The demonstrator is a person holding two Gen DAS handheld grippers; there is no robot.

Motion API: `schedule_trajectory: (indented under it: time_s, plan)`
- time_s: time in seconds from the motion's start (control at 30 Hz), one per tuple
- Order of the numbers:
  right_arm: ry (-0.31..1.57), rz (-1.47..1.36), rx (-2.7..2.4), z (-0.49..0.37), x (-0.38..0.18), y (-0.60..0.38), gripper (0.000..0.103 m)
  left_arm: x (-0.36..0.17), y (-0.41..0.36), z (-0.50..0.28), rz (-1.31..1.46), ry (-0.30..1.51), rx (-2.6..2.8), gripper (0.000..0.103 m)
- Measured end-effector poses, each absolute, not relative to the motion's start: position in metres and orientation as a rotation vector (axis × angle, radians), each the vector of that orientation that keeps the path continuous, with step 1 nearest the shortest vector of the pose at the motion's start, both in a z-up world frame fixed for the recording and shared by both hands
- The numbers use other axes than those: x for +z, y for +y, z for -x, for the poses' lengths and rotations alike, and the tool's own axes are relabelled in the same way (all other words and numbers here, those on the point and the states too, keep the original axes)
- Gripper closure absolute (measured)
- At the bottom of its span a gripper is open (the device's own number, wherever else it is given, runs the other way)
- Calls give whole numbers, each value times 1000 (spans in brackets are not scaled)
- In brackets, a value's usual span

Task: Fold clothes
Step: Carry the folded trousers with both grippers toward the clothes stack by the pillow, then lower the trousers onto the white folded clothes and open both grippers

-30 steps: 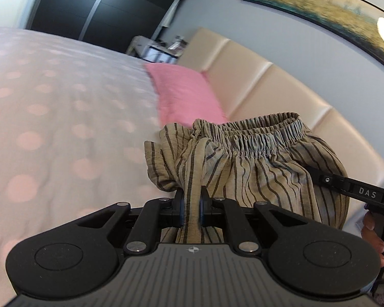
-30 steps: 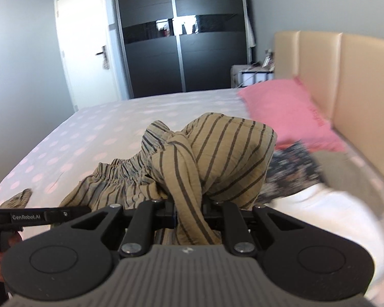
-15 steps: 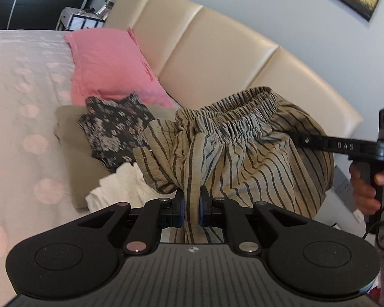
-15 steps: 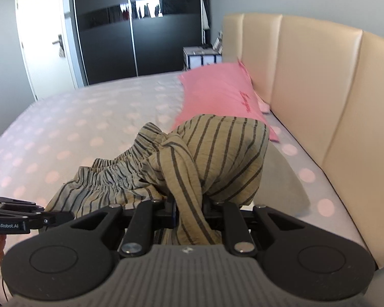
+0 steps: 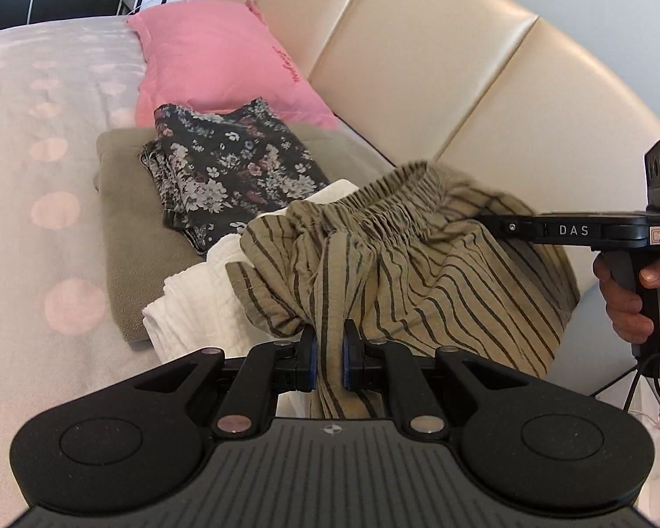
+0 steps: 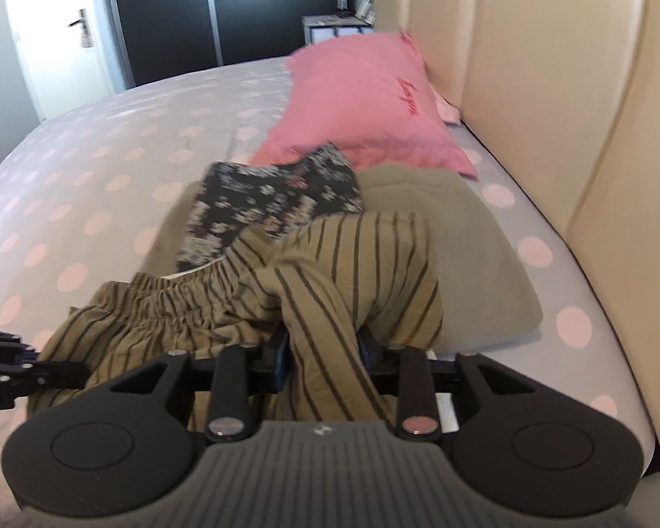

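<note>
Folded tan striped shorts (image 5: 422,273) with an elastic waistband hang between both grippers, just above a stack of folded clothes. My left gripper (image 5: 328,358) is shut on one end of the shorts. My right gripper (image 6: 321,358) is shut on the other end of the shorts (image 6: 330,290); it also shows at the right in the left wrist view (image 5: 563,231). The stack holds a dark floral garment (image 5: 229,171), a white ribbed garment (image 5: 198,303) and an olive one (image 5: 127,224) at the bottom.
A pink pillow (image 5: 215,61) lies beyond the stack against the cream padded headboard (image 5: 440,66). The bed has a white sheet with pink dots (image 5: 35,185). A dark wardrobe (image 6: 224,13) and a white door (image 6: 53,31) stand at the far side.
Both grippers have carried the striped shorts from over the open bed toward the headboard and lowered them close over the stack of folded clothes. Both stay shut on the shorts.
</note>
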State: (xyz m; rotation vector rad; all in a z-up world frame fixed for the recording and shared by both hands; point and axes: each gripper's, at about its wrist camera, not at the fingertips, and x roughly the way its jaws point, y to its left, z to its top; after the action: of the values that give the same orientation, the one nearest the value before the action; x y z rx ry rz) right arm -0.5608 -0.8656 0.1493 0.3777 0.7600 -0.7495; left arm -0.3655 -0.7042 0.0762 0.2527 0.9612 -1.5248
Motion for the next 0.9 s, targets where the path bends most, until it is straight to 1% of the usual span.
schedule_trajectory:
  time_s: [0.07,0.1,0.17,0.2,0.23,0.3,0.33,0.37,0.4,0.43,0.47,0.53,0.6,0.63,0.67,0.8,0.9]
  plan:
    - [740,-392,-777,568,148,-867,55,74,-706,365,-255,966,-1518,94]
    - [724,-398,-787,571,149,-868,53,75,-705,365,-257,966,-1514,93]
    - [683,-408,-813,580,154,-867,48,78,-703,364,-268,956,-1501,84]
    - [661,-409,-827,584,158,-865,46,80,-700,364,-271,940,-1491,75]
    - [637,-407,-839,588,162,-862,46,83,-695,364,-272,905,-1484,65]
    - [577,-409,-855,597,171,-855,46,89,-687,365,-273,835,-1469,55]
    - [543,-412,-853,600,176,-851,47,94,-682,366,-268,784,-1469,55]
    - [517,-410,-843,602,180,-846,52,99,-677,367,-264,735,-1475,56]
    - [504,-406,-829,601,183,-841,58,104,-675,368,-260,701,-1488,63]
    - [502,-399,-812,598,185,-837,67,108,-676,369,-259,686,-1506,75]
    - [508,-387,-790,593,184,-833,71,109,-679,371,-269,693,-1524,77]
    - [549,-359,-733,577,177,-828,74,109,-687,377,-296,698,-1554,83]
    - [611,-335,-715,557,161,-829,76,105,-696,384,-328,695,-1580,84]
    - [635,-323,-723,549,152,-831,79,103,-700,389,-348,683,-1575,84]
    - [651,-313,-742,542,144,-835,80,98,-707,392,-364,674,-1568,84]
    - [628,-352,-790,531,118,-857,80,78,-737,386,-379,728,-1518,86]
    - [602,-376,-806,525,101,-871,82,66,-750,379,-391,747,-1503,87]
